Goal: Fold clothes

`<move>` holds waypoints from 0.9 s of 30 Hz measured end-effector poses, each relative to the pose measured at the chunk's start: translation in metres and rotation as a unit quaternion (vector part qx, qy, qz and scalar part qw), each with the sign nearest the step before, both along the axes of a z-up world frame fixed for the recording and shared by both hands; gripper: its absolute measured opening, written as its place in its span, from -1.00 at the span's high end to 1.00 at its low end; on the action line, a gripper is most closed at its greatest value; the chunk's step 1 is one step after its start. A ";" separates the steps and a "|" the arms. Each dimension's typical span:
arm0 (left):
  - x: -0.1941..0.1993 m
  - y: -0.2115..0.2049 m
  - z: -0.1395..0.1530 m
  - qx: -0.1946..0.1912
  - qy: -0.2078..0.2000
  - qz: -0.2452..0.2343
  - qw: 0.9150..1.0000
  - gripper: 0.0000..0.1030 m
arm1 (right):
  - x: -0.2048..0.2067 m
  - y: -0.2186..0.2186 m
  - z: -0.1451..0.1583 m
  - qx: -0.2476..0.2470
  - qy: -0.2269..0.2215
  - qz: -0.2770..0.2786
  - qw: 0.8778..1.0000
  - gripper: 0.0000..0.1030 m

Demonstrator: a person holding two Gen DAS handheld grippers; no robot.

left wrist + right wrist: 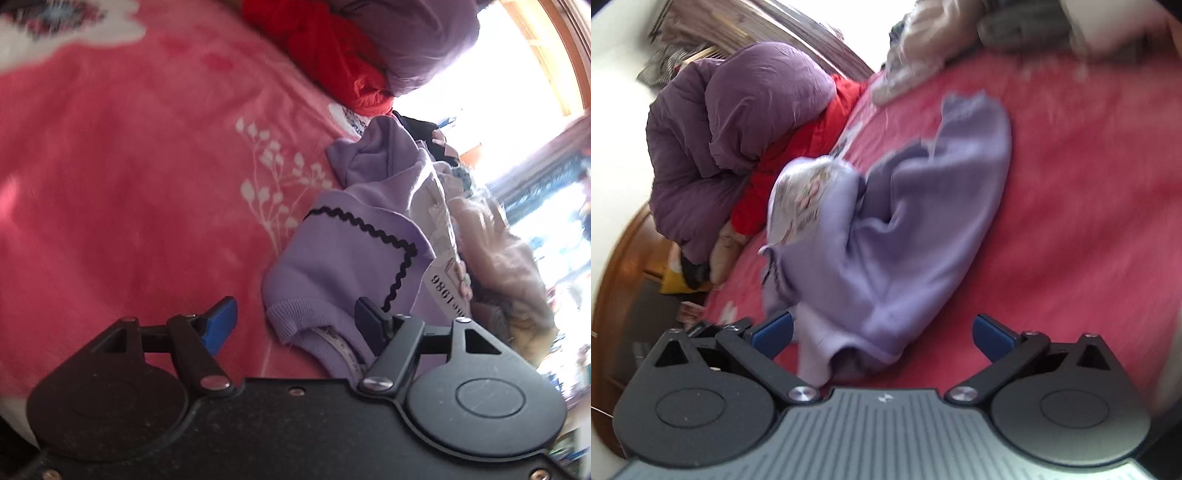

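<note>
A lilac sweater (343, 258) with black wavy trim lies crumpled on the pink bedspread (129, 203). My left gripper (299, 321) is open, its jaws wide apart, and the sweater's ribbed cuff lies between its fingers; the right-hand fingertip (369, 317) rests against the cloth. In the right wrist view the same sweater (905, 229) lies bunched, with a printed white panel at its far end. My right gripper (882, 332) is open just above the sweater's near edge, which lies between the blue pads (774, 328).
A purple puffer jacket (738, 122) and a red garment (812, 136) are piled at the bed's edge. More pale clothes (498, 251) lie beside the sweater. A beige-grey garment (923, 40) lies at the far side. A wooden bed frame (617, 266) runs along the left.
</note>
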State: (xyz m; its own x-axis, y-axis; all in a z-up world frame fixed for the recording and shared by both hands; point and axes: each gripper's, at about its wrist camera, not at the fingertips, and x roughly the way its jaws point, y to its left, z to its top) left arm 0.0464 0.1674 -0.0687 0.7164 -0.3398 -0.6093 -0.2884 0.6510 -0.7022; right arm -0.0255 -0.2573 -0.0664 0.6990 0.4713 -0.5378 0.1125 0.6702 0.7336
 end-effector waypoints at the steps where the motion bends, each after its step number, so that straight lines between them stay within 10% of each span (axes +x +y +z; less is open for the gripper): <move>1: 0.002 0.000 -0.004 -0.016 -0.001 0.001 1.000 -0.35 | 0.000 0.005 -0.005 0.009 0.006 0.001 1.000 -0.89; 12: 0.011 0.000 -0.022 -0.080 -0.012 0.027 0.996 -0.23 | 0.014 0.023 -0.034 0.083 0.006 -0.031 0.996 -0.10; 17: 0.015 0.000 -0.025 -0.095 -0.019 0.019 0.995 0.74 | 0.026 0.021 -0.037 0.113 -0.006 -0.037 0.993 0.42; 19: 0.014 -0.003 -0.018 -0.106 -0.044 0.014 0.993 0.80 | 0.029 0.017 -0.035 0.130 -0.016 -0.043 0.990 0.68; 27: -0.003 -0.016 0.043 -0.110 -0.142 -0.005 0.984 0.85 | 0.031 -0.003 0.011 0.164 -0.106 -0.073 0.978 0.81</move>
State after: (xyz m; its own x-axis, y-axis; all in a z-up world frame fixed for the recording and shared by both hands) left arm 0.0431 0.1511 -0.0256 0.8436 -0.4484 -0.2955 -0.0548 0.4755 -0.8780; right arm 0.0058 -0.2606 -0.0550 0.8510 0.4812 -0.2104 0.0112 0.3838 0.9233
